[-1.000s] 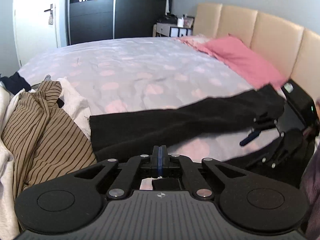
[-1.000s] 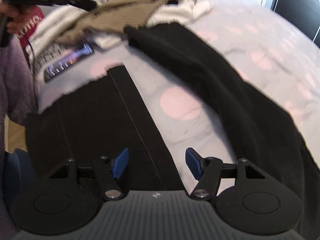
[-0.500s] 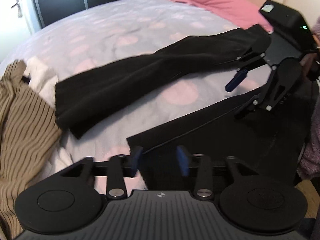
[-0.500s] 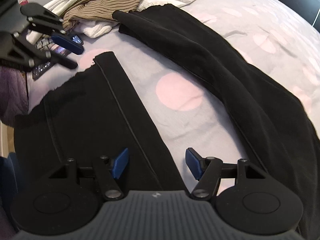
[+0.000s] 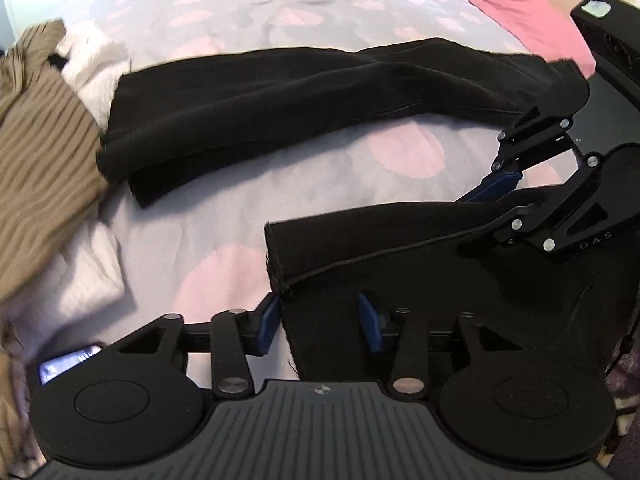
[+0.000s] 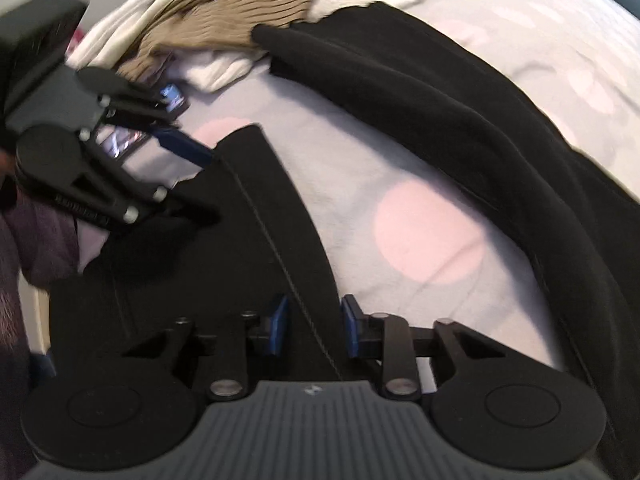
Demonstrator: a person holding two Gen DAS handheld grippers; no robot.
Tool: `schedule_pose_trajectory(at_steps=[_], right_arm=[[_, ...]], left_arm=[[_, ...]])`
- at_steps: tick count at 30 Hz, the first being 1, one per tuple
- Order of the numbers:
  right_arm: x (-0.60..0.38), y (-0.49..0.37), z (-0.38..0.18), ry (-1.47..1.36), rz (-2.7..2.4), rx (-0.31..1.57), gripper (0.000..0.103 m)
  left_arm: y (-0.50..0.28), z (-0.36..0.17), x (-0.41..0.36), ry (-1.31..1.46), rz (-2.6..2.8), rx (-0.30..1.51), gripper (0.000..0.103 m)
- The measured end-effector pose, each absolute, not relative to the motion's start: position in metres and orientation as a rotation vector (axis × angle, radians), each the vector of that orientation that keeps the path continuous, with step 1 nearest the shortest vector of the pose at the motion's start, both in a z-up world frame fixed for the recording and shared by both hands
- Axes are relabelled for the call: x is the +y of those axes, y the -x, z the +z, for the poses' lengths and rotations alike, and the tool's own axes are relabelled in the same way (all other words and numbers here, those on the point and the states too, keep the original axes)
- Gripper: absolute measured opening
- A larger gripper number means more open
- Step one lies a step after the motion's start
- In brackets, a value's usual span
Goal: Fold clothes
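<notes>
Black trousers lie spread on the bed, the far leg (image 5: 280, 104) stretched across and the near leg (image 5: 400, 248) ending in a hem corner. My left gripper (image 5: 320, 320) is down at that hem corner; its jaws are closing with the cloth between them, the pads still apart. Further along the same leg (image 6: 260, 220), my right gripper (image 6: 314, 328) straddles the seamed edge, its jaws also closing with cloth between and a gap left. Each gripper shows in the other's view: the right gripper (image 5: 480, 208) and the left gripper (image 6: 200, 180).
A pile with a brown striped garment (image 5: 36, 140) and white clothes (image 5: 92, 56) lies past the hems. A lit phone (image 5: 68, 362) rests on the pink-dotted duvet (image 5: 200, 220). A pink pillow (image 5: 520, 4) lies at the headboard. A purple sleeve (image 6: 36, 240) is at the left.
Both grippers have come down onto the near trouser leg. The left jaws went from shut to open and are narrowing; the right jaws have narrowed around the seamed edge.
</notes>
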State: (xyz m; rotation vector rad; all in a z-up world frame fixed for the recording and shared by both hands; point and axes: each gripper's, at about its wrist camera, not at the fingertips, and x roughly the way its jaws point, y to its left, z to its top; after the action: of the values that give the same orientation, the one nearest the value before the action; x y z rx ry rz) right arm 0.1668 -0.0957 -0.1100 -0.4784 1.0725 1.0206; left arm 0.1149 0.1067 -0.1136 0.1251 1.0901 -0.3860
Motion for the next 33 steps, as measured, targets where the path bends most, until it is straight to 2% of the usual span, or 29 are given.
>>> schedule_pose_trajectory(at_steps=[6,12,20,29,30,33], right_arm=[[-0.111,-0.172,-0.097,0.431,0.967,1.046,0.044],[-0.143,-0.181,-0.088,0.403,0.838,1.007,0.049],[-0.183,-0.188,-0.089,0.462,0.655,0.961,0.051],[-0.204,-0.174,-0.09,0.652,0.617,0.802,0.052],[-0.203,-0.174,-0.093,0.684,0.612,0.79,0.051],[-0.198,-0.174,-0.104,0.779,0.586,0.749,0.051]], left_arm=[[-0.126,-0.101,0.13,-0.057,-0.278,1.02,0.039],[-0.134,-0.103,0.129,-0.198,-0.195,0.933,0.039],[-0.146,-0.119,0.115,-0.4,-0.16,0.853,0.039],[-0.159,-0.137,0.092,-0.595,-0.149,0.795,0.038],[-0.162,-0.138,0.091,-0.597,-0.147,0.793,0.036],[-0.166,-0.138,0.089,-0.605,-0.152,0.796,0.015]])
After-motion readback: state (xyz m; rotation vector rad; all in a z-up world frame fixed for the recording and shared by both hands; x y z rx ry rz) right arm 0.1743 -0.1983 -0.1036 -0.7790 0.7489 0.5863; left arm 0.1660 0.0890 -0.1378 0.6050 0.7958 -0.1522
